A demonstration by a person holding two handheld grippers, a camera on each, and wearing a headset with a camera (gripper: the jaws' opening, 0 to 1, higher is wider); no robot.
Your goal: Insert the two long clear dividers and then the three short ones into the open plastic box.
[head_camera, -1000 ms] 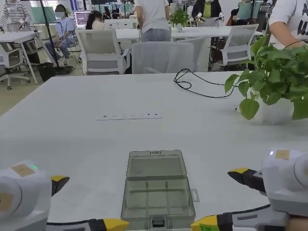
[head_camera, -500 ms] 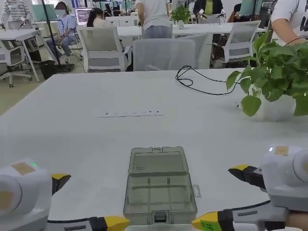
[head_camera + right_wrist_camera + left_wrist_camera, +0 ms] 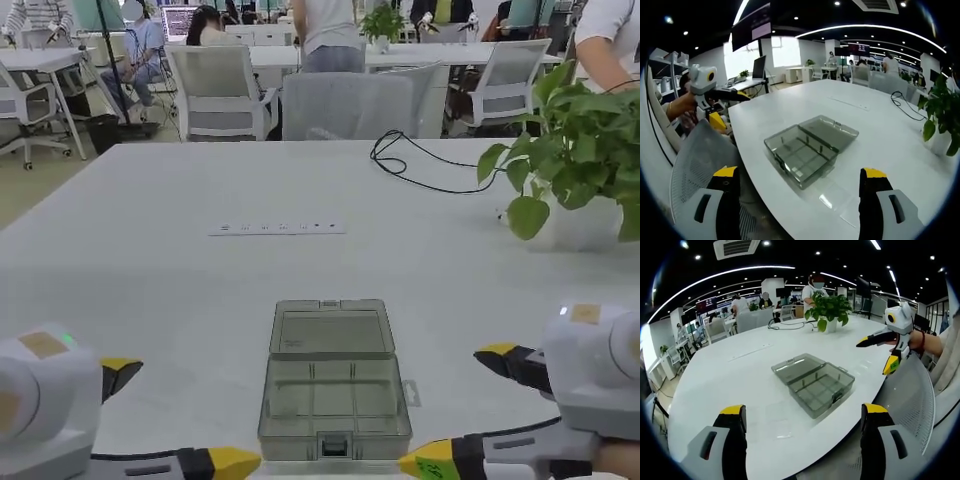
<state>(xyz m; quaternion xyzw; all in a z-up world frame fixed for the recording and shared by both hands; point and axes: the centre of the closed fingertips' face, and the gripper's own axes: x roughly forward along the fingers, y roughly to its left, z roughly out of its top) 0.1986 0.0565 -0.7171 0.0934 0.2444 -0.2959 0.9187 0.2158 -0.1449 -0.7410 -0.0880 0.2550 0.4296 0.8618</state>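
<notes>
The left claw [image 3: 802, 410] and the right claw [image 3: 799, 172] both stand wide and empty. Each has the open plastic box [image 3: 335, 395] at 12 o'clock on the desk [image 3: 150, 280]. In the right gripper view faint clear sheets [image 3: 837, 200], probably the dividers, lie at 5 o'clock from the box. They look thin, light, stiff and slick, so a gentle pinch on a long edge seems best.

No words or numbers can be read. The tan sticker [image 3: 43, 345] on the left gripper [image 3: 178, 415] looks blank, and so does the one on the right gripper [image 3: 460, 408]. The far screen [image 3: 180, 18] is too blurry to read.
</notes>
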